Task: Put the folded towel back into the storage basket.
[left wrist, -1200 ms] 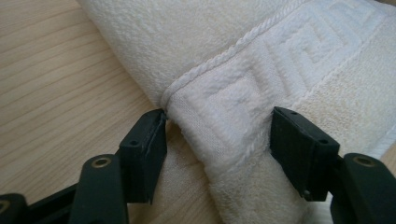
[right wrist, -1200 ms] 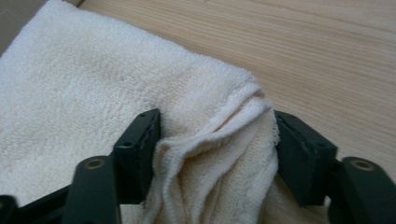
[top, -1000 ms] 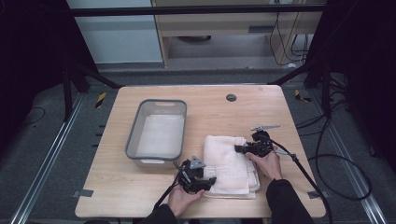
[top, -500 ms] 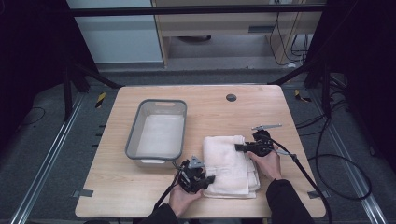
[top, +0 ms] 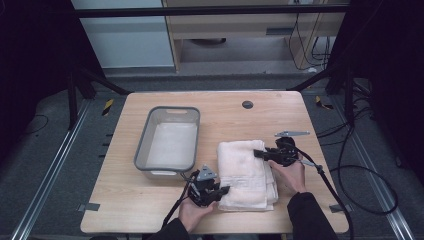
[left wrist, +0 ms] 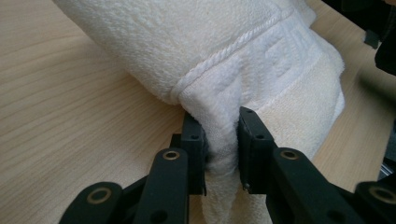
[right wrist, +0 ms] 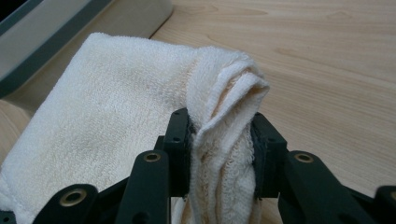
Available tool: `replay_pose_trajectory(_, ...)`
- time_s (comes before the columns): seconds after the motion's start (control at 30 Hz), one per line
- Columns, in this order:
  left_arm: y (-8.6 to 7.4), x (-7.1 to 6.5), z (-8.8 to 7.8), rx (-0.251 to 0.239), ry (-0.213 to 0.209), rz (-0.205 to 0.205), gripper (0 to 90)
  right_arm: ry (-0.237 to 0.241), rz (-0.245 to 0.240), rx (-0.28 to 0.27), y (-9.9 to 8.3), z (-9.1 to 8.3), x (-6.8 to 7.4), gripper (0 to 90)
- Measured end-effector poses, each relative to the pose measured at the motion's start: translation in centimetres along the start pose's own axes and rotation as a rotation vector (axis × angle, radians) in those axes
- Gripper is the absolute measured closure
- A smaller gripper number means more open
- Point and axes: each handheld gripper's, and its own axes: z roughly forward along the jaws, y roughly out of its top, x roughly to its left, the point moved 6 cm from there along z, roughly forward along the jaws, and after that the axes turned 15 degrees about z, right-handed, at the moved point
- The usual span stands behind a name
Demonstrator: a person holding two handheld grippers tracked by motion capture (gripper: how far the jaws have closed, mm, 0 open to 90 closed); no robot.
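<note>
Towel: folded white towel (top: 246,172) lies flat on the counter (top: 150,210), just right of the grey tub (top: 169,142), between the two grippers.
Left gripper: left gripper (top: 220,191) sits at the towel's near left corner; in the left gripper view its fingers (left wrist: 194,140) are closed narrow on a bunched pinch of the hemmed edge (left wrist: 219,140).
Right gripper: right gripper (top: 259,154) sits at the towel's far right edge; in the right gripper view its fingers (right wrist: 180,140) clamp several stacked layers of the fold (right wrist: 224,140).
Tub: open, shallow; something pale lies on its floor, cannot tell what.
Counter, other: a dark round hole (top: 247,104) near the far edge; a small metal bracket (top: 291,133) lies beyond the right gripper, apart from the towel.
Step in hand: both corners look secured, towel not yet lifted off the counter. Judged to be the grasp stage ahead of a lift, either to fold again or to carry toward the tub.
Next move calls for: raising both grippers together at an even height, keeping the two pinches tight so the layers do not slip or fan open.
Risk: the right pinch holds a thick stack; inner layers could slide out.
</note>
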Motion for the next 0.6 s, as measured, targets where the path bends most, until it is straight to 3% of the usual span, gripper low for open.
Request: replay_pose_trajectory(0.6, 2.2, -0.1, -2.7, -0.071, 0.033, 0.055, 74.4, 0.031, -0.050, -0.097, 1.9, -3.0, 2.7, 64.8)
